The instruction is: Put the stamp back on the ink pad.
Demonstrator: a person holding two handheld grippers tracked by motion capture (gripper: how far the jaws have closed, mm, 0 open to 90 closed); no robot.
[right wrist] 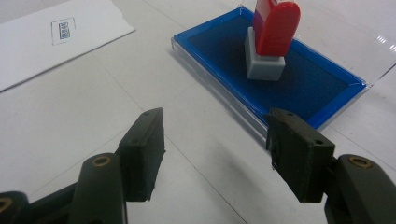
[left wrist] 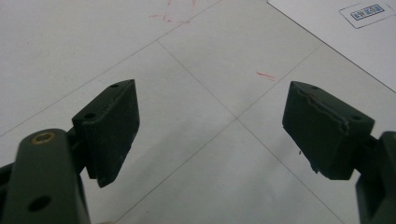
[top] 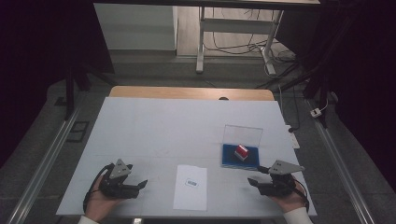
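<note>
1. High view: the stamp (top: 241, 151), red handle on a grey base, stands upright on the blue ink pad (top: 229, 156), whose clear lid is propped open behind it, right of centre on the white surface (top: 154, 126). A sheet of paper (top: 190, 187) lies near the front edge between the two hands and already carries a small blue stamp print (top: 191, 183).
2. Same view: the left gripper (top: 140, 185) sits low at the front left, well apart from the pad. The right gripper (top: 253, 182) hovers just in front of the pad, nose toward it, touching nothing.
3. Left gripper view: fingers (left wrist: 112, 133) wide apart, bare surface between them, faint red marks on it, the paper's corner off to the upper right.
4. Right gripper view: fingers (right wrist: 142, 154) apart and empty, and the stamp (right wrist: 273, 35) stands dead ahead on the ink pad (right wrist: 219, 51), the paper (right wrist: 56, 39) off to the left.
5. My read: this looks like the approach to pick up the stamp. Next, the right gripper has to move forward, bracket the red handle squarely, close firmly, then lift straight up so the pad stays put.
</note>
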